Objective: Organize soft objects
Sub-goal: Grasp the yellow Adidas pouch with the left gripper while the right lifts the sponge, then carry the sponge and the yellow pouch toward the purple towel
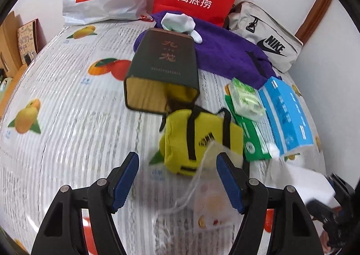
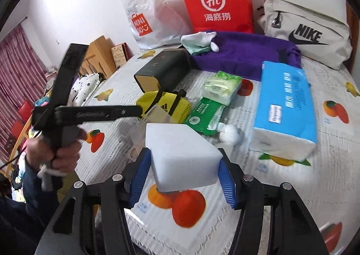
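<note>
While the right gripper (image 2: pixel 183 172) hangs over the bed (image 2: pixel 292 198), its two blue pads press against the sides of a white foam block (image 2: pixel 182 155), which it holds clear above the fruit-printed bedspread. The left gripper (image 1: pixel 175 180) is open, its blue pads well apart; a thin clear drawstring pouch (image 1: pixel 202 185) lies between them, blurred, and I cannot tell whether either pad touches it. In the right wrist view a hand (image 2: pixel 57 153) grips that left tool's handle at the left edge of the bed.

Just beyond the left gripper sits a yellow bag (image 1: pixel 198 133) with black straps, and a dark box (image 1: pixel 162 70) lies on its side behind it, open end toward the bag. To the right of the yellow bag are a green packet (image 2: pixel 207 113), a pale green pack of wipes (image 2: pixel 221 90) resting partly on it, and a blue pack of tissues (image 2: pixel 285 106). A small white cotton ball (image 2: pixel 228 134) lies between the green packet and the tissues. Farther back, a purple towel (image 2: pixel 243 54) stretches across the bed with white socks (image 2: pixel 199 41) on its left end. Against the wall stand a white plastic bag (image 2: pixel 148 11), a red paper bag (image 2: pixel 216 0) and a grey bag (image 2: pixel 306 32).
</note>
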